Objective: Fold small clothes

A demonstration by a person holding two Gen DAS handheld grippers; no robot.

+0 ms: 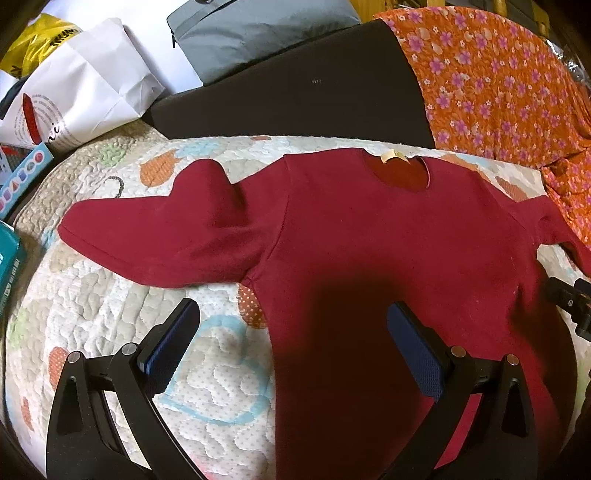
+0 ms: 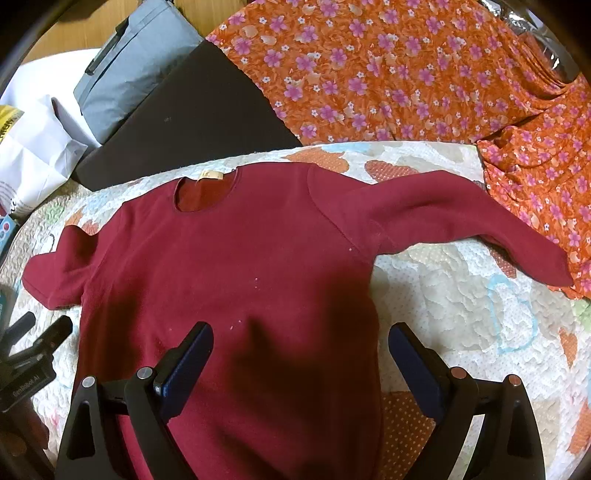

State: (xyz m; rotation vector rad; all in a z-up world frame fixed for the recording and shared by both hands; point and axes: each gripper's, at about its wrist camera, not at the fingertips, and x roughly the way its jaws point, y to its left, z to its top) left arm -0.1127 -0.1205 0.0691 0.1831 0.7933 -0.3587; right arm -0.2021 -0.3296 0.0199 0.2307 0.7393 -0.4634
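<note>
A dark red long-sleeved top [image 1: 369,236] [image 2: 236,258] lies flat and face up on a quilted patterned mat [image 1: 110,295] [image 2: 461,295], neck hole toward the far side and both sleeves spread out. My left gripper [image 1: 293,317] hovers open over the top's left side below the armpit, one finger above the mat and one above the cloth. My right gripper [image 2: 301,339] is open above the top's right side, near the hem edge. Nothing is held by either. The other gripper's black body shows at each view's edge [image 1: 569,299] [image 2: 29,354].
An orange flowered cloth [image 1: 498,85] [image 2: 406,74] lies at the far right, touching the right sleeve. A dark flat cushion [image 1: 295,96] [image 2: 184,122], a grey bag [image 1: 251,33] and a white paper bag [image 1: 85,92] sit behind the mat. Boxes [image 1: 11,258] crowd the left edge.
</note>
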